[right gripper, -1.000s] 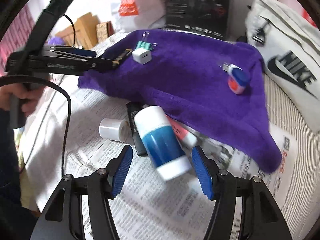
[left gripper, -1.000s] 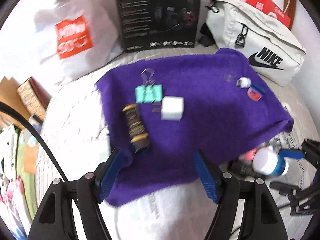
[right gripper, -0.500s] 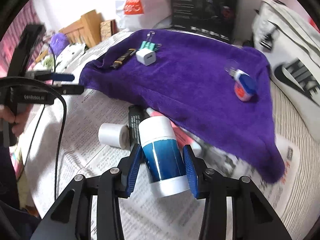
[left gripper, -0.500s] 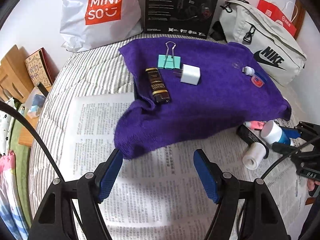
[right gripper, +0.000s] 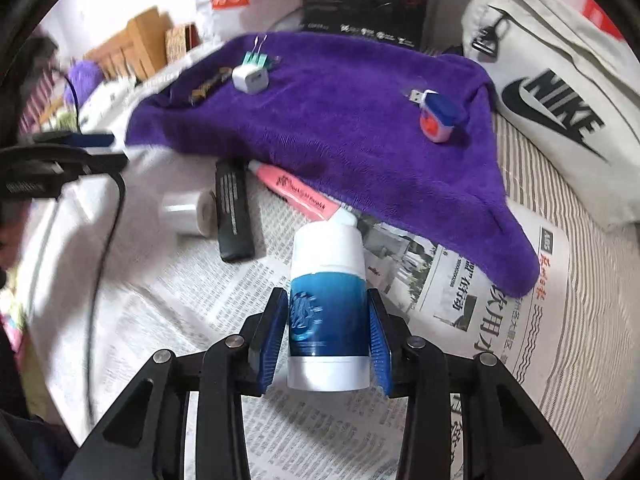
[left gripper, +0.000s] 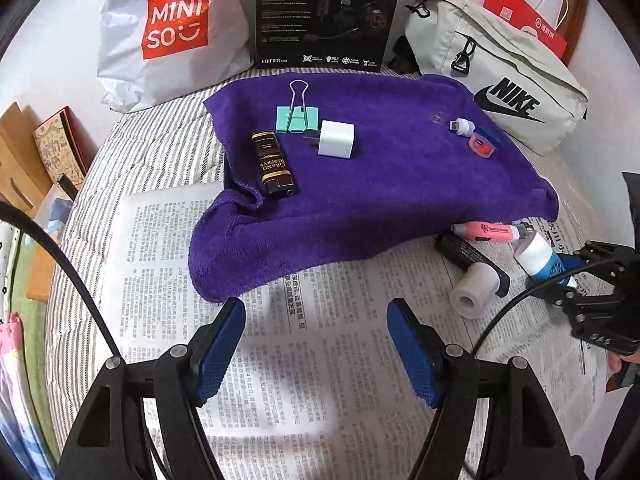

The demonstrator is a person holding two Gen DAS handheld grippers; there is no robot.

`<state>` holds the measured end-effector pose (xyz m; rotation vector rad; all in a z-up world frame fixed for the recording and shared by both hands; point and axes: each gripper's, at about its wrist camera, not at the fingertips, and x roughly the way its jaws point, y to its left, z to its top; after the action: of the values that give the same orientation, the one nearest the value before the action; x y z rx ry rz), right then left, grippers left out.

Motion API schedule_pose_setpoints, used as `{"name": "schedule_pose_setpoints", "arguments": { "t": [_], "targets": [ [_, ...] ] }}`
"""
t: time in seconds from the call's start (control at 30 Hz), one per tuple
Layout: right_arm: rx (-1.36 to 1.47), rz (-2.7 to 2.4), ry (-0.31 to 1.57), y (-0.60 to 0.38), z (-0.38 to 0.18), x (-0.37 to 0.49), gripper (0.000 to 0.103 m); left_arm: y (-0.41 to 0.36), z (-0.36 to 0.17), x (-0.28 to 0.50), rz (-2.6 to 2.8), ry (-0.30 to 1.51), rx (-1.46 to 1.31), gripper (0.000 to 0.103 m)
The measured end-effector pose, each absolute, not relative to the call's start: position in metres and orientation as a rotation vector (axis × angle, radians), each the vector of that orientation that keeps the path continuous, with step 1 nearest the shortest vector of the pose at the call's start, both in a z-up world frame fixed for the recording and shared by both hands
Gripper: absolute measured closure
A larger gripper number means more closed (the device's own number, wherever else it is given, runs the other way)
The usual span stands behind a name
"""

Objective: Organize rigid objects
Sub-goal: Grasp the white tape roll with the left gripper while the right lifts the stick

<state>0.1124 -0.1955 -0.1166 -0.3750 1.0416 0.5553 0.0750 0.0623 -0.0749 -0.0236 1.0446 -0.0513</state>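
Note:
My right gripper [right gripper: 328,304] is shut on a blue and white bottle [right gripper: 327,300], which also shows in the left wrist view [left gripper: 540,258]. A black tube [right gripper: 233,210], a pink tube [right gripper: 298,192] and a white roll [right gripper: 186,212] lie on the newspaper beside it. A purple towel [left gripper: 380,184] holds a teal binder clip [left gripper: 297,114], a white charger cube [left gripper: 337,139], a brown lighter [left gripper: 274,164], a USB stick [left gripper: 461,126] and a small blue and red jar [left gripper: 484,144]. My left gripper [left gripper: 316,320] is open and empty over the newspaper, in front of the towel.
A white Miniso bag [left gripper: 172,32], a black box [left gripper: 326,16] and a grey Nike bag [left gripper: 500,76] stand behind the towel. Newspaper [left gripper: 320,360] covers the striped bed. Cardboard items [left gripper: 36,152] sit off the left edge.
My right gripper closed on the blue and white bottle and holds it lifted off the newspaper. My left gripper pulled back from the towel, staying open.

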Motion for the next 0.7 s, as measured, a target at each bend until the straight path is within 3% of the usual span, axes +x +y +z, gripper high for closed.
{"name": "schedule_pose_setpoints", "arguments": {
  "t": [0.03, 0.33, 0.7],
  "targets": [
    [-0.378, 0.561, 1.023, -0.195, -0.118, 0.112, 0.067, 0.063, -0.075, 0.074, -0.052, 1.043, -0.026, 0.031],
    [-0.204, 0.484, 1.01, -0.244, -0.114, 0.116, 0.067, 0.047, -0.075, 0.066, -0.12, 1.027, -0.026, 0.031],
    [-0.184, 0.363, 0.979, -0.277, -0.116, 0.098, 0.066, -0.016, -0.076, 0.091, -0.226, 1.06, -0.08, 0.031]
  ]
}}
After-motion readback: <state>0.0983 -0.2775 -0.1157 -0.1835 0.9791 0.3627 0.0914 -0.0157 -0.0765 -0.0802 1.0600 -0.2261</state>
